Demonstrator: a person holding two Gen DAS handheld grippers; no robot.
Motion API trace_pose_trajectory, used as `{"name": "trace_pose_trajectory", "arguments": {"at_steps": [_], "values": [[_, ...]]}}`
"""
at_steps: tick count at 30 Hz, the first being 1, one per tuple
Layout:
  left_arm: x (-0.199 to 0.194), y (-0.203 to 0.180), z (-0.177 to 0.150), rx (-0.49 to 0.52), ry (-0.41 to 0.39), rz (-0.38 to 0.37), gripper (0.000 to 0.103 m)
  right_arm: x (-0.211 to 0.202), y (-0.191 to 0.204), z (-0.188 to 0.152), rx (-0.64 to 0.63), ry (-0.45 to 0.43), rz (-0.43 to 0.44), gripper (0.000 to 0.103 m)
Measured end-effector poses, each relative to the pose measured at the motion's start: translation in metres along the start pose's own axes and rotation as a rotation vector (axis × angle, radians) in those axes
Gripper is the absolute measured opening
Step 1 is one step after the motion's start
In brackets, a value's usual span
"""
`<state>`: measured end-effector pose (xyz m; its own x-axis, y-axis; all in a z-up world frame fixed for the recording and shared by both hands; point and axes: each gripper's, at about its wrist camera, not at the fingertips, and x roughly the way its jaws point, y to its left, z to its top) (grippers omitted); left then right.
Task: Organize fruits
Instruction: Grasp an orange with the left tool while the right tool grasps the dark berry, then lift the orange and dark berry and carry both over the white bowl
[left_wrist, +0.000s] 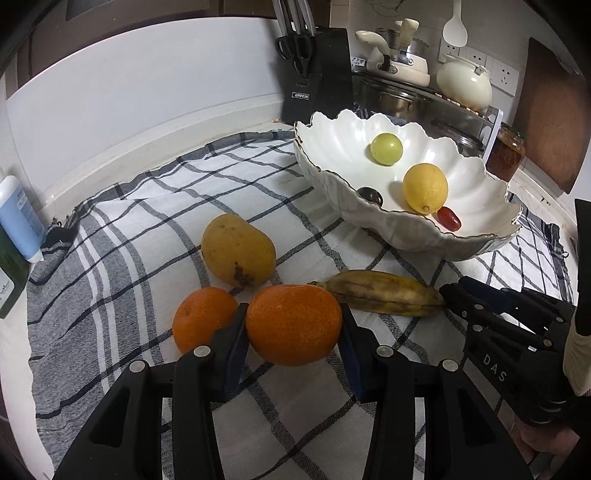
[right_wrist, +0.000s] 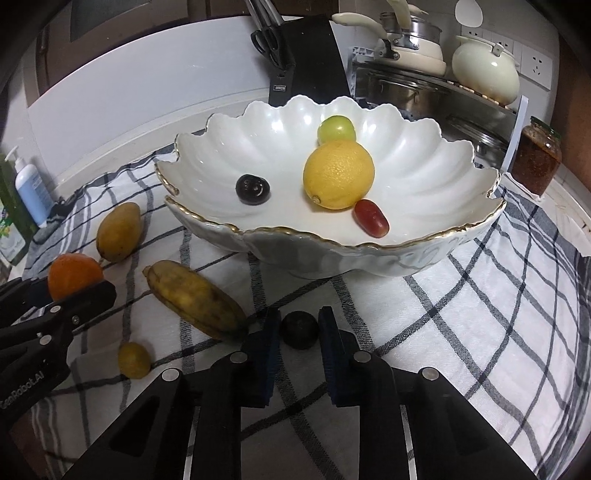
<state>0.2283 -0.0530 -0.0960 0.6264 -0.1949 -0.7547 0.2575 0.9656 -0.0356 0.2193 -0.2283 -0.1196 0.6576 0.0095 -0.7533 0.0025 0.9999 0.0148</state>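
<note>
On the checked cloth (left_wrist: 122, 236) covering the table, the left gripper (left_wrist: 293, 325) was clamped on the nearer orange (left_wrist: 293, 323), its pads pressed to both sides, with a second orange (left_wrist: 201, 315) just to its left, a mango (left_wrist: 238, 249) beyond them and a spotted banana (left_wrist: 384, 297) lying to the right. The right gripper (right_wrist: 299, 330) had closed narrow on a small dark fruit (right_wrist: 300, 328) resting on the cloth near the front of the white scalloped bowl (right_wrist: 258, 243), the banana just to its left. In the bowl lay a lemon (right_wrist: 338, 175), a green grape (right_wrist: 336, 127), a red grape (right_wrist: 371, 217) and a dark plum (right_wrist: 253, 188).
</note>
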Motion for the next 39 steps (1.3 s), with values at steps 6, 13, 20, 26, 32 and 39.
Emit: {"name": "trace_pose_trajectory", "arguments": {"at_steps": [6, 13, 20, 26, 32, 39], "values": [[-0.007, -0.001, 0.000, 0.003, -0.010, 0.001, 0.044, -0.014, 0.001, -0.001, -0.002, -0.018, 0.007, 0.022], [-0.021, -0.007, 0.003, 0.016, -0.037, -0.004, 0.044, -0.037, 0.000, -0.001, 0.006, -0.052, 0.016, 0.022], [-0.036, -0.017, 0.011, 0.031, -0.066, -0.014, 0.044, -0.063, -0.004, 0.001, 0.006, -0.099, 0.013, 0.022], [-0.044, -0.026, 0.023, 0.048, -0.094, -0.028, 0.044, -0.080, -0.012, 0.011, 0.013, -0.140, 0.005, 0.022], [-0.049, -0.036, 0.043, 0.067, -0.127, -0.040, 0.044, -0.089, -0.023, 0.026, 0.021, -0.176, -0.015, 0.022], [-0.042, -0.047, 0.069, 0.081, -0.156, -0.052, 0.044, -0.089, -0.037, 0.047, 0.026, -0.204, -0.042, 0.022]]}}
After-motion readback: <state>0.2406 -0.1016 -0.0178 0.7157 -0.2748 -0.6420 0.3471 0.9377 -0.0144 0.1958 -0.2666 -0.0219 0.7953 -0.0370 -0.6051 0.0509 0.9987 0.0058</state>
